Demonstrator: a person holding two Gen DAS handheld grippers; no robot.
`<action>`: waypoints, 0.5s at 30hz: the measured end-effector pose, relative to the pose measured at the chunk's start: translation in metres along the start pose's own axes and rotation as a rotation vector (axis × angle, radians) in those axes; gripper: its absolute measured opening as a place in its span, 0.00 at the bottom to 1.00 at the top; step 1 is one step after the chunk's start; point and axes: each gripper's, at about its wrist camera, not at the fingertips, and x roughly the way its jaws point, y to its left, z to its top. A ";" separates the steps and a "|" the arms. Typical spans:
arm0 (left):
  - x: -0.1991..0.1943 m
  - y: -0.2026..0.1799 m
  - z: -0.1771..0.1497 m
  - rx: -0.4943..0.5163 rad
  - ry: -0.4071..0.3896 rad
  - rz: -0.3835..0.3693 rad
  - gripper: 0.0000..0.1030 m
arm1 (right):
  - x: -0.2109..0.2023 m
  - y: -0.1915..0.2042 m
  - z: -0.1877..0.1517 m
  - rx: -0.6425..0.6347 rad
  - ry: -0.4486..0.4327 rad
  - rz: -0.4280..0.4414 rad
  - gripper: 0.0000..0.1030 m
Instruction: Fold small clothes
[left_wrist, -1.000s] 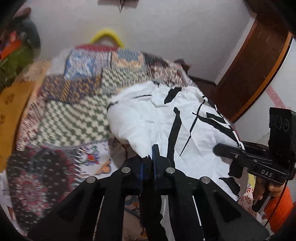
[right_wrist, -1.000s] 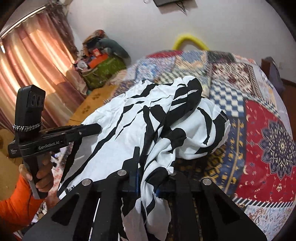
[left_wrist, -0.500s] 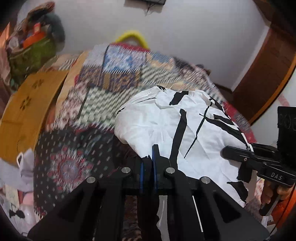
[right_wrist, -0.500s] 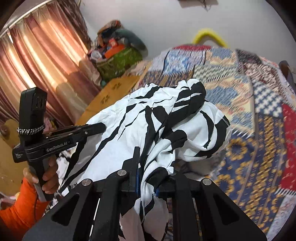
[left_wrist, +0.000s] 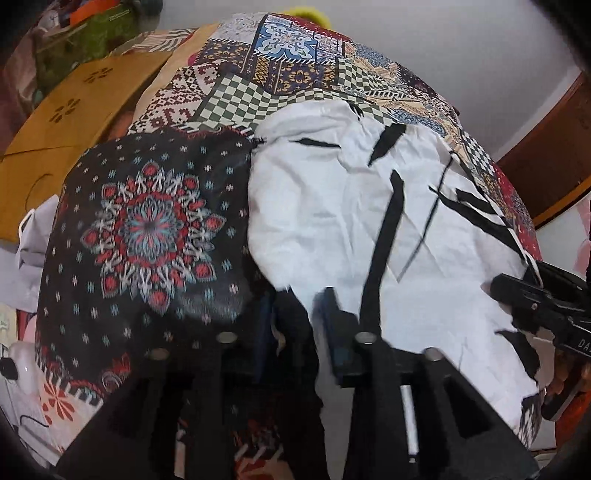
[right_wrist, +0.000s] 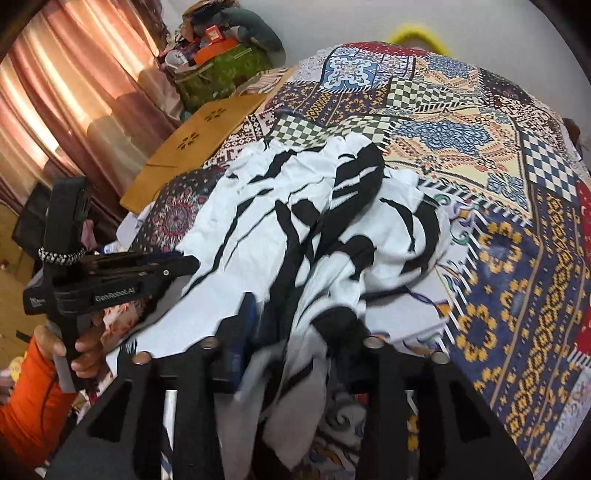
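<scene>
A white garment with black streaks (left_wrist: 351, 206) lies on the patchwork bedspread (left_wrist: 280, 74). My left gripper (left_wrist: 295, 299) is open, its jaws apart at the garment's near left edge. It also shows in the right wrist view (right_wrist: 184, 264). The same garment (right_wrist: 306, 206) lies bunched in the right wrist view. My right gripper (right_wrist: 295, 314) is open, with the loose cloth lying between its jaws. It also shows in the left wrist view (left_wrist: 502, 286) at the garment's right edge.
An orange-brown board (right_wrist: 192, 144) lies left of the bed, with a green bag (right_wrist: 221, 70) of clutter and pink curtains (right_wrist: 74, 96) behind. A wooden door (left_wrist: 554, 147) stands at the right. The bed's near edge drops off below the grippers.
Both grippers were shut on the garment and held it up. Now both have opened and the garment has dropped flatter onto the bedspread.
</scene>
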 end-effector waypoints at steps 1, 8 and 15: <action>-0.001 0.000 -0.004 0.001 0.000 -0.010 0.39 | -0.003 0.000 -0.004 -0.007 -0.001 -0.001 0.43; -0.006 -0.009 -0.027 0.033 0.011 0.027 0.60 | -0.012 -0.010 -0.026 -0.014 0.000 -0.026 0.53; -0.015 -0.006 -0.047 0.034 0.008 0.082 0.71 | -0.027 -0.020 -0.042 0.042 -0.041 -0.020 0.57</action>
